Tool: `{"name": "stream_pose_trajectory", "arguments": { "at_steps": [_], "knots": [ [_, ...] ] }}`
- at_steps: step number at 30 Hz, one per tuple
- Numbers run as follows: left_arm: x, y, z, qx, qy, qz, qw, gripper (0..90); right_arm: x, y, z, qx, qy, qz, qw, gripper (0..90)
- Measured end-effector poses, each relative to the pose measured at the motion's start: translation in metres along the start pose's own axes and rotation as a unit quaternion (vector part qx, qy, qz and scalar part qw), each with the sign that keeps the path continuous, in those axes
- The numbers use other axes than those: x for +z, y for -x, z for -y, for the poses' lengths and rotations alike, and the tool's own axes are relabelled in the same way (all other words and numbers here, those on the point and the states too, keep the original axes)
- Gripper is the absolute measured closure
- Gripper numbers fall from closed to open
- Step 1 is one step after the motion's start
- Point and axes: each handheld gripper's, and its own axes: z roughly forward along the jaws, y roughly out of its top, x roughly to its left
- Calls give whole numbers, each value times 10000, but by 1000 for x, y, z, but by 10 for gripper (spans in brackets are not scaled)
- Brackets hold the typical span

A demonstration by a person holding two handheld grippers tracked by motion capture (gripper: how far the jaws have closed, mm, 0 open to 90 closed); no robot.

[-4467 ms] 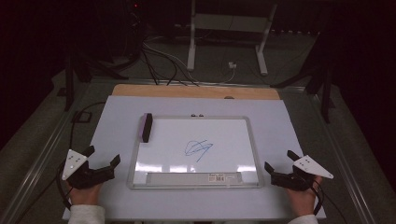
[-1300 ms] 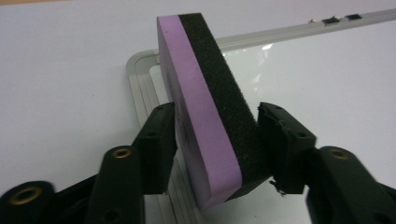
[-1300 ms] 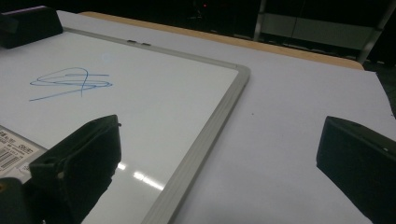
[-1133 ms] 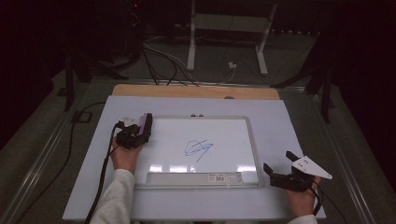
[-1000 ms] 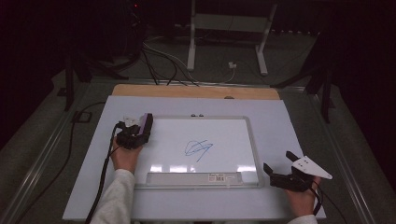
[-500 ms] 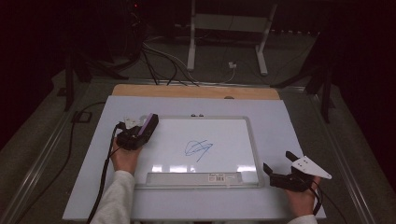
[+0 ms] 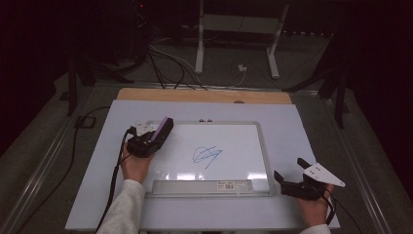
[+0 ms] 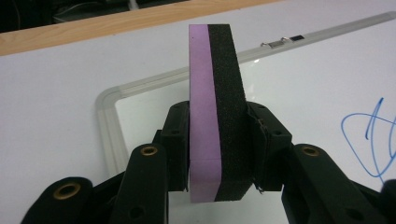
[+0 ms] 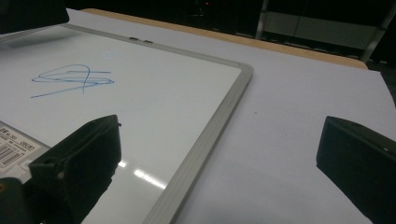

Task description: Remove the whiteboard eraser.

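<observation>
I see the purple-and-black foam eraser block (image 8: 215, 112) clamped in my left tool (image 7: 146, 141), over the upper left corner of the white framed whiteboard (image 7: 243, 146), near its blue scribble (image 7: 207, 155). My right tool (image 7: 297, 183) rests apart on the white bench (image 7: 292, 122).

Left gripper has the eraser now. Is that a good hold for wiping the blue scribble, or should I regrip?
Keep it. The left gripper is shut across the eraser at its near end, one pad on the purple face, one on the black felt, so the long block sticks out forward. That hold looks firm, but the felt faces sideways: roll the wrist to turn it down onto the whiteboard before reaching the blue scribble.
</observation>
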Motion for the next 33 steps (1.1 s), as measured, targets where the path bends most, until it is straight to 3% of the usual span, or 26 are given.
{"name": "stream_pose_trajectory", "arguments": {
  "at_steps": [8,17,25,31,33],
  "knots": [
    [7,11,5,144,-90,36,9998,644,1,0,0,-9,-10,-16,10000,0],
    [12,22,7,470,-165,-11,9988,643,1,-1,0,-16,-18,-22,10000,0],
    [15,28,8,579,-189,-1,9981,642,1,-1,0,-16,-26,-27,10000,0],
    [16,36,11,917,-248,-105,9954,642,1,-1,0,-24,-32,-23,10000,0],
    [16,37,11,935,-227,-105,9953,642,1,-1,0,-27,-34,-26,10000,0]
  ]
}}
